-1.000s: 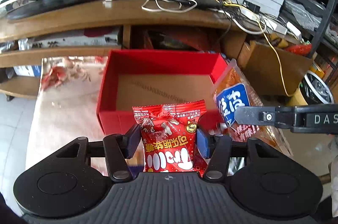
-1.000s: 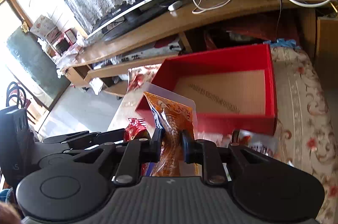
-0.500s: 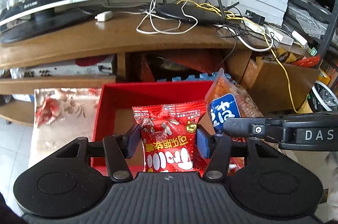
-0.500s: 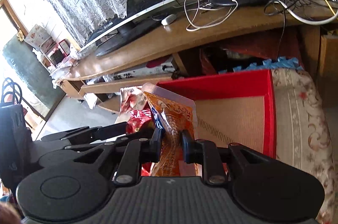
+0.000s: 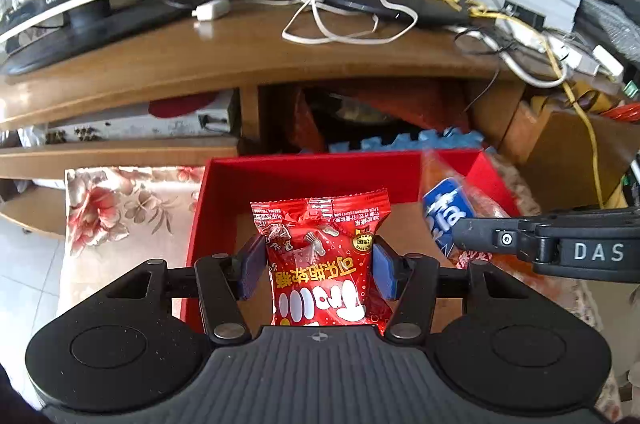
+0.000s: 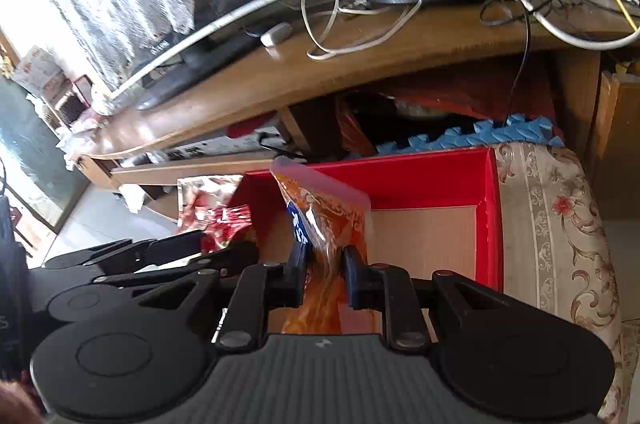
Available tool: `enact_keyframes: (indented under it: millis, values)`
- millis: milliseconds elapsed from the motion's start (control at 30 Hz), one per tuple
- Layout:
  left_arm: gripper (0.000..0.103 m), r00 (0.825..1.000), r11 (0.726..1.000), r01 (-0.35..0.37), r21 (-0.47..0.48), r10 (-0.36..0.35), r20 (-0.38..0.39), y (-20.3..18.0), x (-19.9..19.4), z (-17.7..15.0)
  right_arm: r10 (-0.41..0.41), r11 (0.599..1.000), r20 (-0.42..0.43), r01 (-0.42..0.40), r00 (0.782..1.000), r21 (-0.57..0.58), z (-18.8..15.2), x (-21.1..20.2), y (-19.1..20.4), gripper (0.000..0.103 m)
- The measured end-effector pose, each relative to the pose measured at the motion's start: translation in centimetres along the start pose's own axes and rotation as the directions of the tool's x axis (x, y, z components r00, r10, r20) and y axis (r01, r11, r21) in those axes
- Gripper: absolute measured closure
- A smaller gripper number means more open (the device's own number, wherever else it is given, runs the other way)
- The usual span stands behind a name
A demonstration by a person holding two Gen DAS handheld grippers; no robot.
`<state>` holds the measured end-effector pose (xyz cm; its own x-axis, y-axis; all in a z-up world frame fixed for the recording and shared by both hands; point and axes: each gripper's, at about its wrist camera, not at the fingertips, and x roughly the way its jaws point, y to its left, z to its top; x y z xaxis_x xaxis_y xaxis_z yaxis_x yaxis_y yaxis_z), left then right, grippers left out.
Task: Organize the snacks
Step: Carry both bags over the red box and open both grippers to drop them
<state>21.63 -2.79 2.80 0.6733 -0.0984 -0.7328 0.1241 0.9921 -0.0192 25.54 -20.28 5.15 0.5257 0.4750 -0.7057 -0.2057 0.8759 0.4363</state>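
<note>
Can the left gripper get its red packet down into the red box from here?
Probably yes. The left gripper holds the red packet over the red box, whose floor looks bare; only the orange packet hangs alongside.

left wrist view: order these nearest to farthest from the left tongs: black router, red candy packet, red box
1. red candy packet, clamped in the left tongs.
2. red box, just ahead and under the packet.
3. black router, far back on the wooden desk.

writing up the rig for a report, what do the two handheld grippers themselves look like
Both match: matte black plastic, a ribbed grey-black deck at the base, round discs either side, and linkage arms with silver pivot pins. The left gripper and right gripper carry blue pads on the jaws. White letters "DAS" mark the right one's side.
</note>
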Motion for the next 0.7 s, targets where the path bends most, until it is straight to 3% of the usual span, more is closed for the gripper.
enact_keyframes:
  millis: [100, 267, 333, 400, 700]
  values:
    - [0.041, 1.000, 1.000, -0.012, -0.001, 0.012, -0.022, 0.1, 1.0, -0.2, -0.010, 1.000, -0.025, 0.010, 1.000, -0.021, 0.1, 1.6, 0.3, 0.092]
    - [0.041, 0.998, 1.000, -0.026, -0.001, 0.026, -0.048, 0.3, 2.0, -0.4, -0.023, 0.999, -0.055, 0.021, 0.998, -0.035, -0.1, 3.5, 0.5, 0.092]
    - [0.035, 0.998, 0.999, -0.031, -0.010, 0.030, -0.054, 0.5, 2.1, -0.4, -0.018, 1.000, -0.068, 0.017, 0.998, -0.025, -0.1, 3.6, 0.3, 0.091]
    - [0.021, 0.998, 0.999, -0.034, -0.020, 0.033, -0.053, 0.6, 2.0, -0.4, -0.027, 0.999, -0.057, 0.026, 0.998, -0.018, -0.1, 3.3, 0.1, 0.091]
    - [0.016, 0.999, 1.000, -0.023, -0.016, 0.023, -0.028, 0.4, 0.6, -0.3, -0.060, 0.998, -0.056, 0.058, 0.997, -0.031, -0.5, 2.0, 0.3, 0.087]
